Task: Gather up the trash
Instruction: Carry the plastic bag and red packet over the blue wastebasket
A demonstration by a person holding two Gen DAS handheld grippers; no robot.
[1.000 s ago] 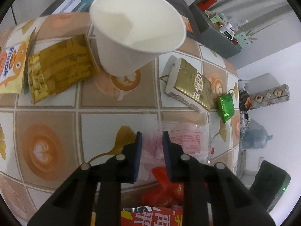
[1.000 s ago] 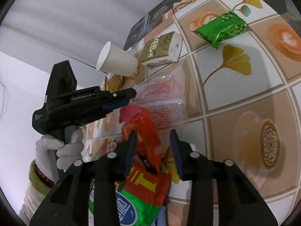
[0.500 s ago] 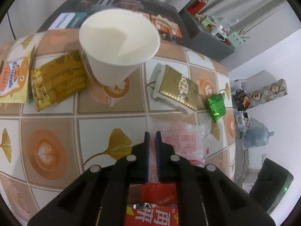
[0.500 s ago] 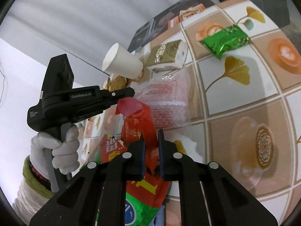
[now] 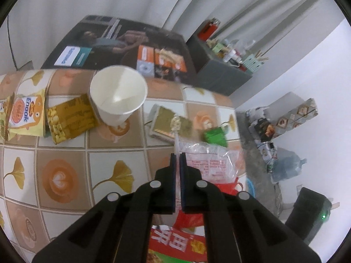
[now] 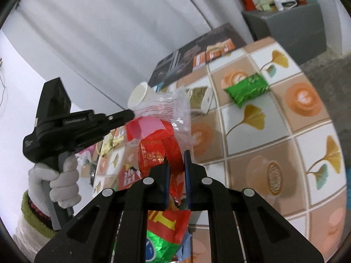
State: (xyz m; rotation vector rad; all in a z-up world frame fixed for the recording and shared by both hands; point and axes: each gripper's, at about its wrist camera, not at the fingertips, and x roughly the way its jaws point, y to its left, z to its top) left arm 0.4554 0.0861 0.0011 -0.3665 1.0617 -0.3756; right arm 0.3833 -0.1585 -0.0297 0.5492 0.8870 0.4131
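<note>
My left gripper [image 5: 177, 160] is shut on the edge of a clear plastic wrapper [image 5: 210, 162] with red print, held up off the table. In the right wrist view the same left gripper [image 6: 131, 115] comes in from the left in a gloved hand [image 6: 59, 182], and the clear wrapper [image 6: 169, 107] hangs from its tip. My right gripper [image 6: 176, 160] is shut on a red plastic bag [image 6: 160, 151] with gold print, just below that wrapper. More red and green wrappers [image 6: 166, 230] bunch under the right fingers.
On the tiled tablecloth [image 5: 65, 153] stand a white paper cup [image 5: 118, 98], a gold box [image 5: 169, 127], a green packet [image 5: 215, 135] and yellow snack packets [image 5: 24, 114]. A dark printed box [image 5: 122, 43] lies behind. The table's right edge drops to a cluttered floor [image 5: 274, 153].
Both grippers closed, the left on the clear wrapper and the right on the red bag. Both then rose, lifting wrapper and bag away from the table.
</note>
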